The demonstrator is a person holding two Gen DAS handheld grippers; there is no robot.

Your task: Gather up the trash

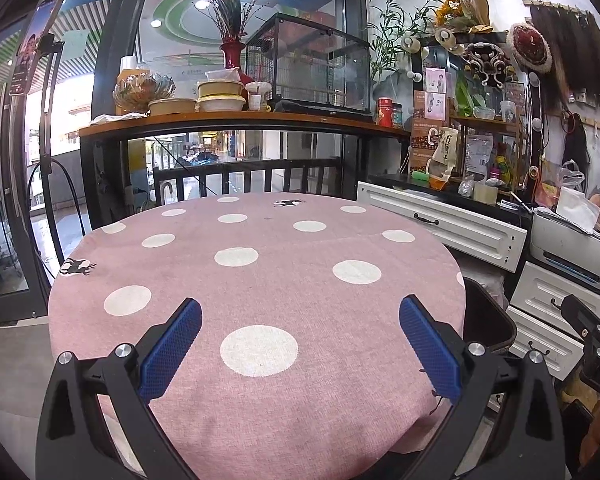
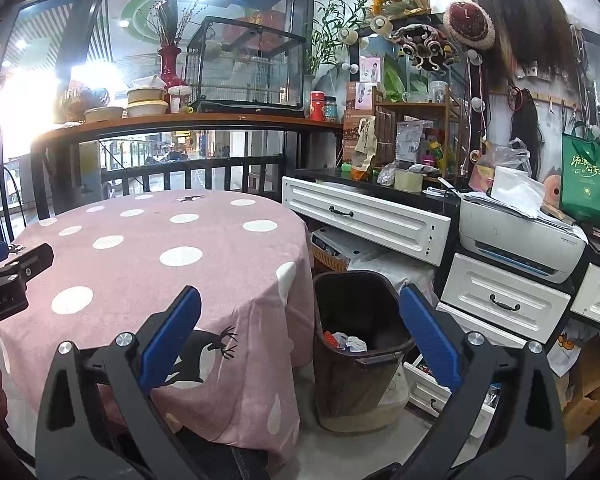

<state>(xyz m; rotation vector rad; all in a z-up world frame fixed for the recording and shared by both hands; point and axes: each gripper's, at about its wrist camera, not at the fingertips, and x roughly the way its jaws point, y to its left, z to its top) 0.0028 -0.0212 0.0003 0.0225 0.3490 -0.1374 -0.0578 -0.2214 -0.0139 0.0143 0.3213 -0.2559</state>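
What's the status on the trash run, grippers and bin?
Left gripper open, empty, above the pink tablecloth. Right gripper open, empty, facing the dark bin. Bin upright beside the table, scraps inside. No trash visible on the cloth.

left gripper (image 1: 300,322): black angular frame, blue textured finger pads (image 1: 172,350), silver screws
right gripper (image 2: 300,320): black frame, blue pads, silver screws

I am viewing a round table (image 1: 260,280) wearing a pink polka-dot cloth; behind it a wooden shelf (image 1: 240,120) is carrying stacked bowls (image 1: 220,96), a red vase (image 1: 232,54) and a wire cage (image 1: 308,68), while a printer (image 2: 520,240) is sitting on white drawers (image 2: 500,300)
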